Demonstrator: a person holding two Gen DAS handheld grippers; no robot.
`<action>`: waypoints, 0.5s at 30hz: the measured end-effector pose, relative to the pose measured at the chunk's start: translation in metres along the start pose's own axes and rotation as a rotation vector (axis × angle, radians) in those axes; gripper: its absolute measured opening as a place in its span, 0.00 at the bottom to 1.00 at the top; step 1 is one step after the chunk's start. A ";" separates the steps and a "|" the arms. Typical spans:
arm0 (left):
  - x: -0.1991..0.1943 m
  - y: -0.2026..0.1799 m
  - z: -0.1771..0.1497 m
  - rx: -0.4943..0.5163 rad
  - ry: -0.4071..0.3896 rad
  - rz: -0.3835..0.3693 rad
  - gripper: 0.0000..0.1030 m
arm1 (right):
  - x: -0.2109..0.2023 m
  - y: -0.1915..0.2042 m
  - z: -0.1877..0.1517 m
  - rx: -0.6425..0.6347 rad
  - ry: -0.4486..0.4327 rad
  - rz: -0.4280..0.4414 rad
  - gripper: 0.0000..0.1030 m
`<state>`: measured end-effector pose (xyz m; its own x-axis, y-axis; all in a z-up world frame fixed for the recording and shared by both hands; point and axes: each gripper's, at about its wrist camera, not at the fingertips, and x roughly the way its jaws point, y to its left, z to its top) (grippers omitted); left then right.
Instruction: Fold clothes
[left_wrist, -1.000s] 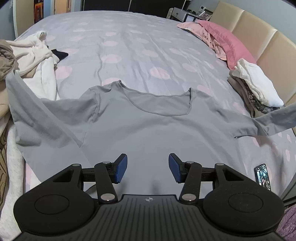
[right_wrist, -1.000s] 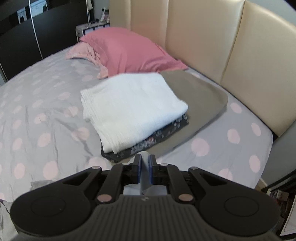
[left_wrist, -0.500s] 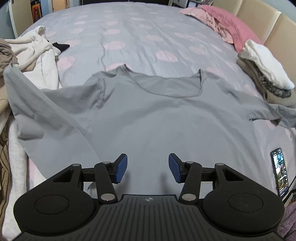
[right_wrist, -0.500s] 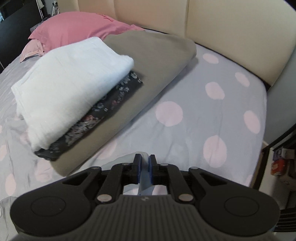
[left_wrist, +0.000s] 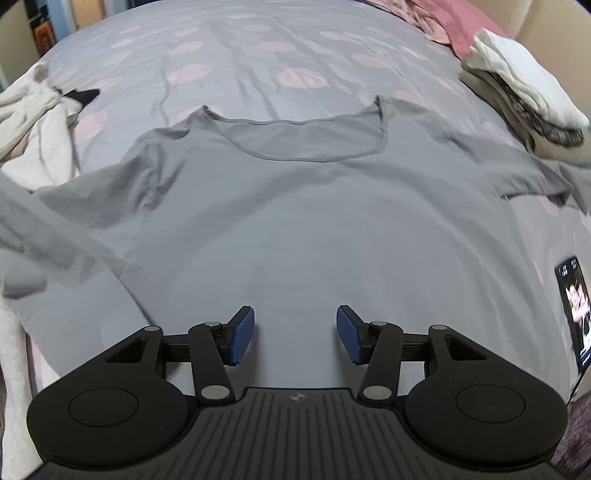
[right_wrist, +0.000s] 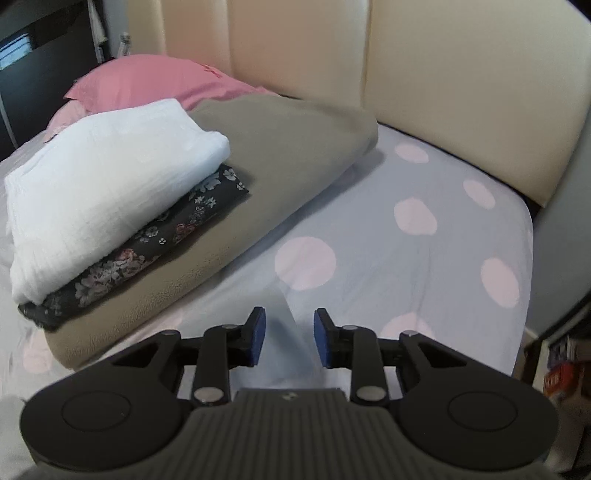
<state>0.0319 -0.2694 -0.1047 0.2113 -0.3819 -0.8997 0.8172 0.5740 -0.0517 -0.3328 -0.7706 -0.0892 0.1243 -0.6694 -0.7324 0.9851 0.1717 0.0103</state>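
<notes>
A grey long-sleeved top (left_wrist: 295, 206) lies spread flat on the bed, neckline away from me, sleeves stretched out left and right. My left gripper (left_wrist: 294, 334) is open and empty, just above the top's lower body. My right gripper (right_wrist: 289, 338) is open over the bed near the headboard; the end of the grey sleeve (right_wrist: 291, 343) lies loose between its jaws, no longer pinched.
A folded stack stands by the headboard (right_wrist: 461, 85): white cloth (right_wrist: 103, 184) on a floral piece (right_wrist: 147, 254) on a beige blanket (right_wrist: 288, 162). Pink pillow (right_wrist: 155, 79) behind. Unfolded clothes (left_wrist: 33, 122) pile at the left. A phone (left_wrist: 576, 310) lies at the right edge.
My right gripper, shut on the sleeve end before, has opened and let it go onto the bed. My left gripper has moved lower and closer over the top, still open.
</notes>
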 end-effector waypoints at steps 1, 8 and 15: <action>0.000 -0.002 -0.001 0.011 -0.001 0.004 0.46 | -0.002 -0.003 -0.002 -0.008 -0.014 0.003 0.31; -0.001 -0.008 -0.002 0.025 -0.008 0.005 0.46 | -0.003 -0.003 -0.021 -0.202 -0.106 0.028 0.51; -0.004 -0.006 -0.002 0.014 -0.015 0.015 0.46 | 0.017 0.026 -0.069 -0.668 -0.116 -0.029 0.54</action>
<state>0.0249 -0.2699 -0.1018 0.2311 -0.3842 -0.8939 0.8215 0.5693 -0.0323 -0.3138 -0.7272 -0.1483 0.1478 -0.7469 -0.6483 0.7081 0.5375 -0.4578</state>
